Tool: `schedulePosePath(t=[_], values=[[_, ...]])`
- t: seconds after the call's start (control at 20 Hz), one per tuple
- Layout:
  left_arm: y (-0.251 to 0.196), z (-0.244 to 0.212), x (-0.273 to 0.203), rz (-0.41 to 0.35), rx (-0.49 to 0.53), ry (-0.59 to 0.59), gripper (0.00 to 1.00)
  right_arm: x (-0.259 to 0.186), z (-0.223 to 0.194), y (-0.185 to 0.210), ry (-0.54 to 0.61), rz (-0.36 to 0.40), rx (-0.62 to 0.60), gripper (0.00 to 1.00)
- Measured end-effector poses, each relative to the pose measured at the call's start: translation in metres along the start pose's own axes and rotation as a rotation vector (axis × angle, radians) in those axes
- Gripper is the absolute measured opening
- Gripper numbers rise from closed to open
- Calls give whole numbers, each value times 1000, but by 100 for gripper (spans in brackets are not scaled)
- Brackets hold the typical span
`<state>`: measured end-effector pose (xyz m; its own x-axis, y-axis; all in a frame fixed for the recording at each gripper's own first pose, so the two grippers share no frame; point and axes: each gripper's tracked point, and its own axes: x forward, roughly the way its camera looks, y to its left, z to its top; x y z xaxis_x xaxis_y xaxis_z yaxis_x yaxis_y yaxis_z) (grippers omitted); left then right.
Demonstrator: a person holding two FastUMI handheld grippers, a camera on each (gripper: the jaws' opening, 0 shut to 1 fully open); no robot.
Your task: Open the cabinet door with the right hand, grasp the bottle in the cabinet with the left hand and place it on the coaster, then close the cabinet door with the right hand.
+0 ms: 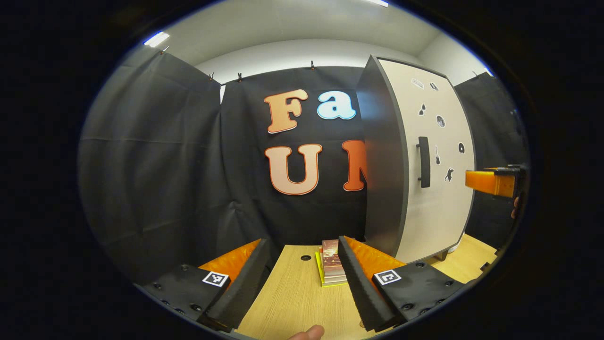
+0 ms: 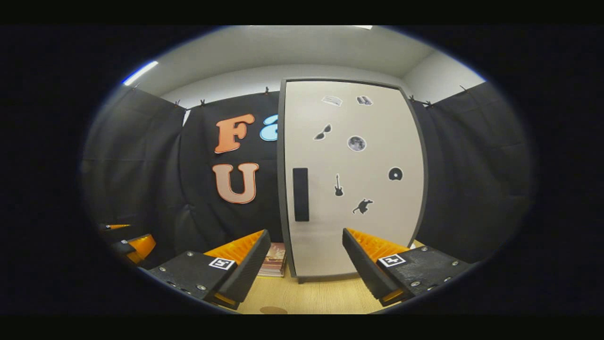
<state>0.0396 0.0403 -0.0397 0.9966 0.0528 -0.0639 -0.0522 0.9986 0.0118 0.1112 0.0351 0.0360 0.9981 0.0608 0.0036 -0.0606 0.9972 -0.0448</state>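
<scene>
With both grippers gaping and empty, the right gripper (image 2: 306, 264) faces the closed pale grey cabinet door (image 2: 351, 179), its black vertical bar handle (image 2: 300, 194) ahead and slightly left, so a careless approach could slide off the handle, while the bottle presumably sits hidden inside.
</scene>
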Motion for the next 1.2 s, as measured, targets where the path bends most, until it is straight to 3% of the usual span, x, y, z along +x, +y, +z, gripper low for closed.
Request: schedulePosePath(t=[0.35, 0.65, 0.85, 0.9, 1.0, 1.15, 1.2], values=[[29, -23, 37, 44, -8, 54, 97, 96, 21, 9, -24, 13, -4, 95], [53, -38, 66, 72, 2, 81, 96, 152, 21, 4, -13, -20, 11, 94], [68, -50, 77, 88, 0, 100, 96, 164, 21, 4, -12, -36, -6, 72], [70, -54, 77, 91, -1, 109, 96, 168, 19, 2, -9, -54, -16, 55], [71, -57, 77, 93, -2, 119, 96, 163, 20, 3, -6, -48, -21, 37], [69, -58, 75, 94, 5, 119, 96, 161, 20, 3, -8, -38, -13, 34], [67, -57, 73, 92, 7, 116, 96, 160, 20, 2, -6, -36, -13, 28]])
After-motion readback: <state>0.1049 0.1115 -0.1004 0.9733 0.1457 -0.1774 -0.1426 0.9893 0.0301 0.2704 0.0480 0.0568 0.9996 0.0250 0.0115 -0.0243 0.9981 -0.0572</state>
